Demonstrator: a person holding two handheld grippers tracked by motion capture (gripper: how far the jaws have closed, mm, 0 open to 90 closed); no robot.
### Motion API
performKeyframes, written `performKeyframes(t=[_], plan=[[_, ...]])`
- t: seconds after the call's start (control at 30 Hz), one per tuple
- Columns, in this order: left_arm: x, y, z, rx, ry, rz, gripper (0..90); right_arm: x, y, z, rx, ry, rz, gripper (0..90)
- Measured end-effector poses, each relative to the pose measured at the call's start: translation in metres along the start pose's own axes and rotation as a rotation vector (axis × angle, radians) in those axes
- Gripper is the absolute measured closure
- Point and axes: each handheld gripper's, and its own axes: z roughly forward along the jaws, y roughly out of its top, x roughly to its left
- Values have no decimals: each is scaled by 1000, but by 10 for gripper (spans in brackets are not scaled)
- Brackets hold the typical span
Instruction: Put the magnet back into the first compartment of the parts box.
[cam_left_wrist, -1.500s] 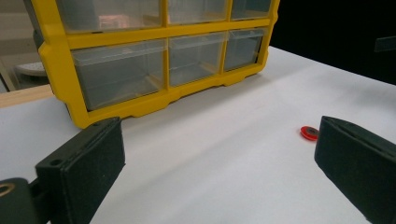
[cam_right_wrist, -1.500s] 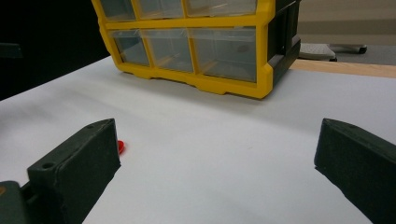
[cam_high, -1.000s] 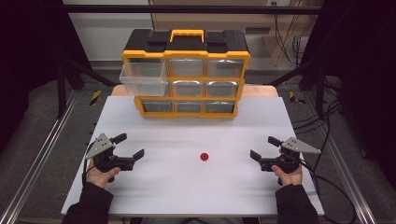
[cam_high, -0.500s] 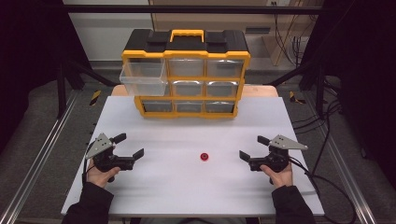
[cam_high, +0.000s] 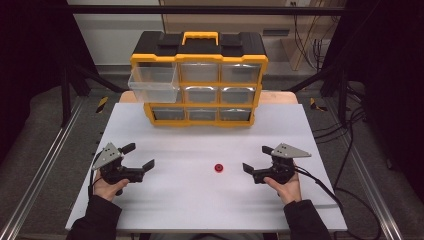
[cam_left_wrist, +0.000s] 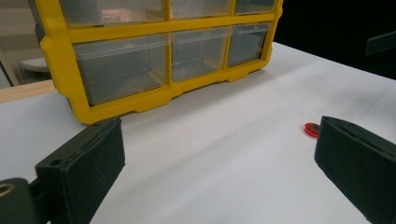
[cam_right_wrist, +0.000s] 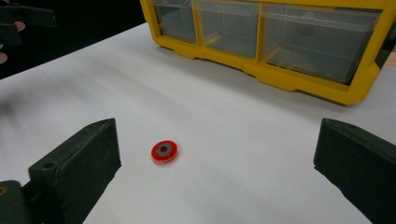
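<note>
White table (cam_high: 190, 200), with a yellow-and-black drawer cabinet (cam_high: 200, 80) at the back, top-left clear drawer (cam_high: 152, 85) pulled out. Left gripper (cam_high: 141, 156) resting wide open, empty. Right gripper (cam_high: 255, 160) likewise spread wide, aimed at a small flat red disc (cam_right_wrist: 164, 150), grey-centred, lying on the table between both grippers, nearer the right.

Both grippers held low, jaws apart

Left gripper (cam_high: 138, 156) sits lower left; right gripper (cam_high: 256, 160) lower right, hands gripping from below.
</note>
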Motion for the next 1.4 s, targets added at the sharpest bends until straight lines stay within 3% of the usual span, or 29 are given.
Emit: performKeyframes(t=[0.8, 1.2, 1.4], plan=[[0, 0, 0, 2, 8, -7, 12, 31, 13, 52, 83, 52, -63, 26], [0, 0, 1, 7, 10, -7, 11, 37, 10, 70, 145, 39, -82, 31], [0, -1, 1, 13, 9, -5, 10, 34, 6, 82, 173, 33, -60, 36]])
